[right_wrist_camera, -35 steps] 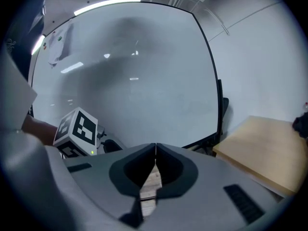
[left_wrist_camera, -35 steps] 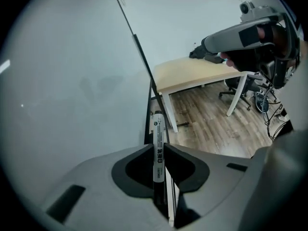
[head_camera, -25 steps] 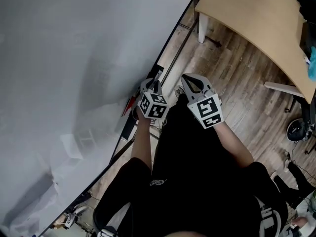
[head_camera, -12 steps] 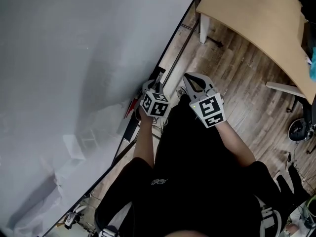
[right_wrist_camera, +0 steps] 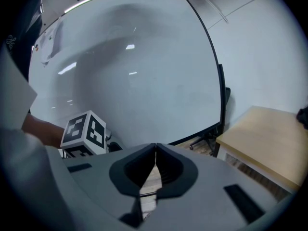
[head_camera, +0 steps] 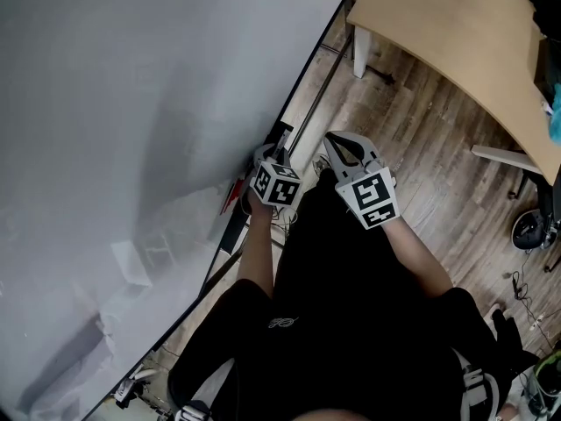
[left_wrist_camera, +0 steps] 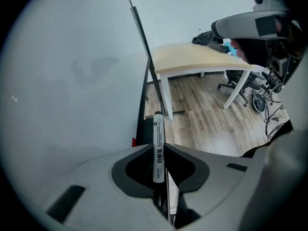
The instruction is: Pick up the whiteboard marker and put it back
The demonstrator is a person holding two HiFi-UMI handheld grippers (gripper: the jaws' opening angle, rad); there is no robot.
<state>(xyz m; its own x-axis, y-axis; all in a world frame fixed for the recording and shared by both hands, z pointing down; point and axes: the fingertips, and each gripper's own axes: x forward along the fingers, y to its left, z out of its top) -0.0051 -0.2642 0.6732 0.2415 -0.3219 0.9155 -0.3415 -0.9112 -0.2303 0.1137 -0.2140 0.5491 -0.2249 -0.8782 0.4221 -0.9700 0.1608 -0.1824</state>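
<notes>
From where I stand, the pick-up looks done and the put-back is in hand. The left claw [left_wrist_camera: 159, 147] is clamped on the whiteboard marker [left_wrist_camera: 158, 129]. Its two pads press the white barrel from either side, and the capped end sticks out past the tips. The claw is tipped steeply down beside the bottom edge of the whiteboard [head_camera: 131, 103], with the marker hanging over the dark tray [left_wrist_camera: 142, 126] that runs along that edge. I can't tell whether the marker touches the tray yet. Something red [head_camera: 232, 188] lies on the tray just beside the claw, too small to make out. The right claw [right_wrist_camera: 155, 146] is held close alongside, its tips together with nothing between them, and seems to have no part in this step. I'd judge the next move needs the left claw lowered until the barrel lies along the tray and clear of the red thing. The pads should then part only once the marker is resting, or it may roll off to the wooden floor [head_camera: 412, 139].
</notes>
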